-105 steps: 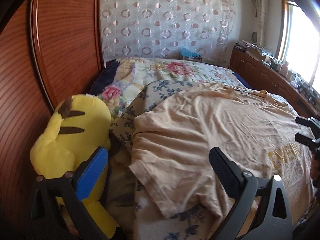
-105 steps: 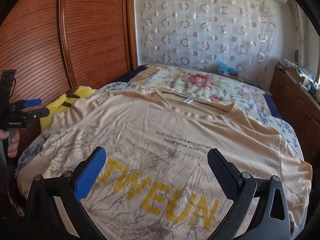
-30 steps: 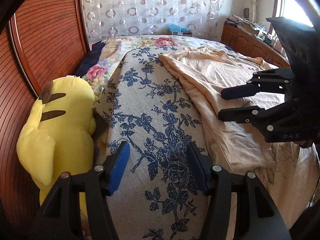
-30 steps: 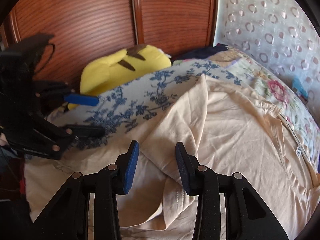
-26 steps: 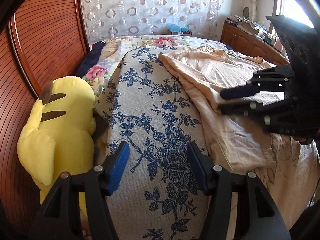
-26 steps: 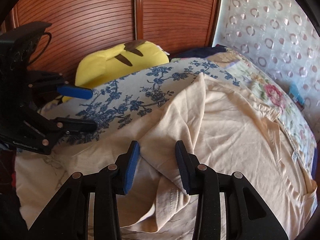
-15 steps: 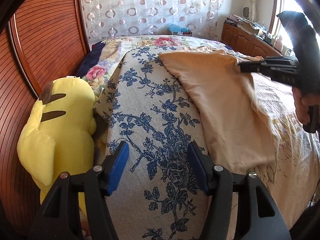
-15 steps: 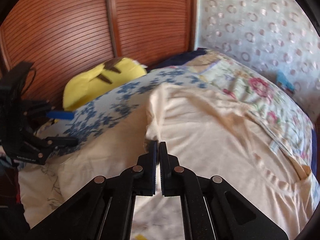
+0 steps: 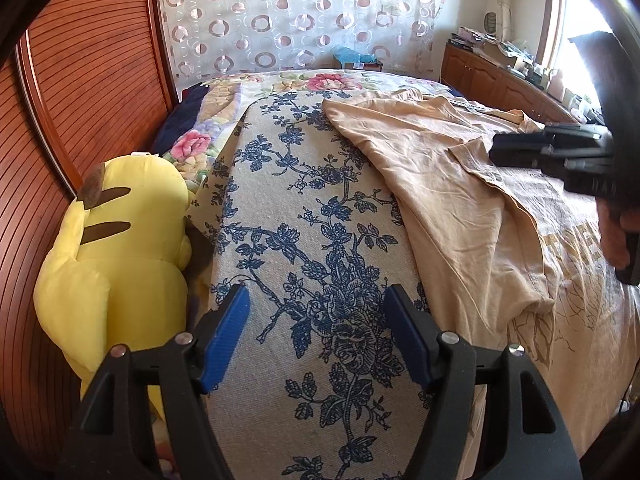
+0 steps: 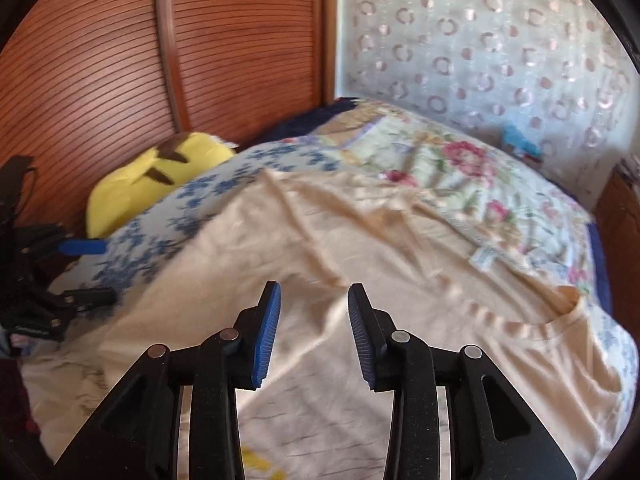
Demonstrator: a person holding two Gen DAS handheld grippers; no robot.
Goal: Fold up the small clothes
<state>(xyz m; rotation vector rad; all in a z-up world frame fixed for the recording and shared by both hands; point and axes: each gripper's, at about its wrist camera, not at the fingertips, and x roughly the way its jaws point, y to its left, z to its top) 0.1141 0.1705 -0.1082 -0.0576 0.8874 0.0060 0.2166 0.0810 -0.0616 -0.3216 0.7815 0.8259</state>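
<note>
A beige T-shirt with yellow lettering lies on the bed, its left side and sleeve folded over onto its front. My left gripper hovers over the blue-flowered bedspread to the left of the shirt; its jaws are opening with nothing between them. My right gripper is above the middle of the T-shirt, its jaws opening and nothing gripped. In the left wrist view the right gripper sits over the folded sleeve, held by a hand. The left gripper shows at the right wrist view's left edge.
A yellow plush toy lies between the bed and the ribbed wooden doors on the left. A flowered quilt covers the far end of the bed. A wooden sideboard with clutter runs along the right, under the window.
My right gripper shut on the shirt's left edge, carried it over to the right onto the shirt's front, then let go and opened. My left gripper kept its place and its jaws widened.
</note>
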